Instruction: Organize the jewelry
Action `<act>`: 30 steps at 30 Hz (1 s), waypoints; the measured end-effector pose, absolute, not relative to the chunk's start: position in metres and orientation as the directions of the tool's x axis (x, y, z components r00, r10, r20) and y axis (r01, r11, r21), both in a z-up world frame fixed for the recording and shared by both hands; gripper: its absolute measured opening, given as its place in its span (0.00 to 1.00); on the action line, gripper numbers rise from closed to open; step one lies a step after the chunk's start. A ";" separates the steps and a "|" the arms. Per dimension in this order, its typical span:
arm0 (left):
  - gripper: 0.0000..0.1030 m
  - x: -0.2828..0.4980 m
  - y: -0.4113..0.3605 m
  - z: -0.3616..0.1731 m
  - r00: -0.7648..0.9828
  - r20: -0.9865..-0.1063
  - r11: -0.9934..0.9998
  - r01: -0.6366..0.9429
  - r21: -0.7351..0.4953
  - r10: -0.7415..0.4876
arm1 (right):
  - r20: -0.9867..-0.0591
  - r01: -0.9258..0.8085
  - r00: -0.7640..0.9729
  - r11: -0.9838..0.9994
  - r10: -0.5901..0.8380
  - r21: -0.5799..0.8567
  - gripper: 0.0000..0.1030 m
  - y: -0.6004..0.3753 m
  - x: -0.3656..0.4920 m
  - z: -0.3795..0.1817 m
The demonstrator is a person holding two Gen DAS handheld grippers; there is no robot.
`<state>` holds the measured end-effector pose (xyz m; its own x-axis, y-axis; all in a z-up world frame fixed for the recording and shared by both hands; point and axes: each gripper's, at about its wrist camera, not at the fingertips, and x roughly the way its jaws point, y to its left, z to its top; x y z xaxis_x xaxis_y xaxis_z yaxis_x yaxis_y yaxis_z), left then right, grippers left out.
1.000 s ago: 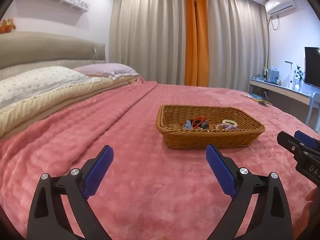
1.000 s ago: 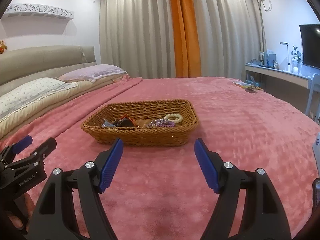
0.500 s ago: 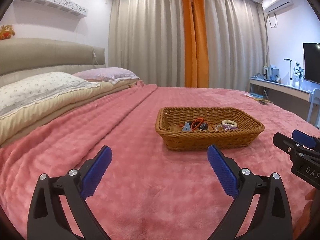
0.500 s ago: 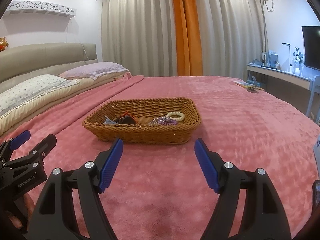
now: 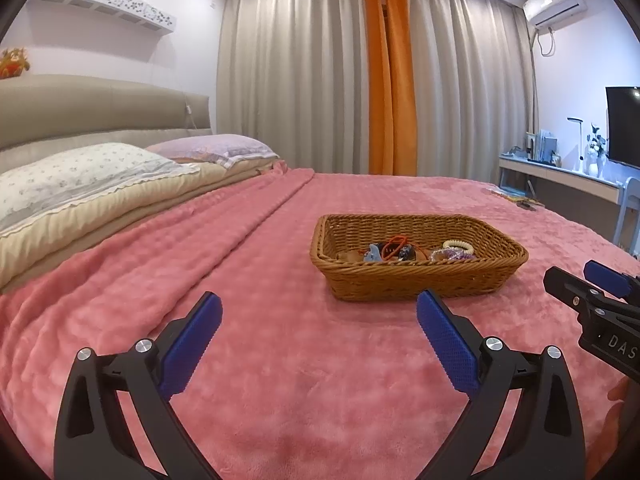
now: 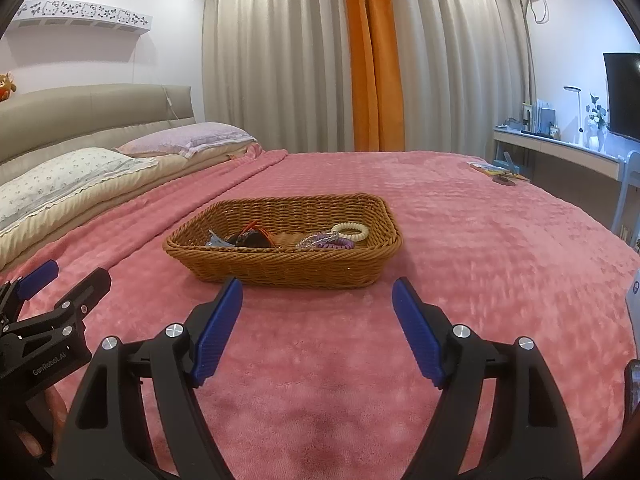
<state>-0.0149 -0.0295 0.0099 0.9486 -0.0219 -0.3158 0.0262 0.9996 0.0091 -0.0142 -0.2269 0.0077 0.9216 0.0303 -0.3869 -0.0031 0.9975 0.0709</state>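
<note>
Wicker basket (image 6: 288, 268) beyond right hand-held gripper (image 6: 318, 292)

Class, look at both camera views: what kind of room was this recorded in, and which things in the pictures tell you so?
Most likely a home bedroom. A large bed under a pink blanket fills the view, with pillows against a padded headboard. A wicker basket of jewelry sits on the bed, and full-length curtains cover the far wall.
</note>
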 end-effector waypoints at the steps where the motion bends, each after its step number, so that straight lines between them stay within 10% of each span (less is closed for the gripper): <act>1: 0.92 -0.015 -0.030 0.010 0.949 -0.316 1.000 0.027 0.009 -0.022 | -0.387 -0.002 0.922 0.997 0.030 0.071 0.71 -0.227 -0.014 0.008; 30: 0.92 -0.014 -0.030 0.008 0.945 -0.326 0.999 0.030 0.012 -0.024 | -0.369 0.005 0.929 0.997 0.022 0.072 0.71 -0.229 -0.016 0.011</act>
<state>-0.0142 -0.0302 0.0076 0.9451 -0.0242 -0.3258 0.0299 0.9995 0.0125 -0.0164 -0.2286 0.0109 0.9291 0.0223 -0.3691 0.0047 0.9974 0.0720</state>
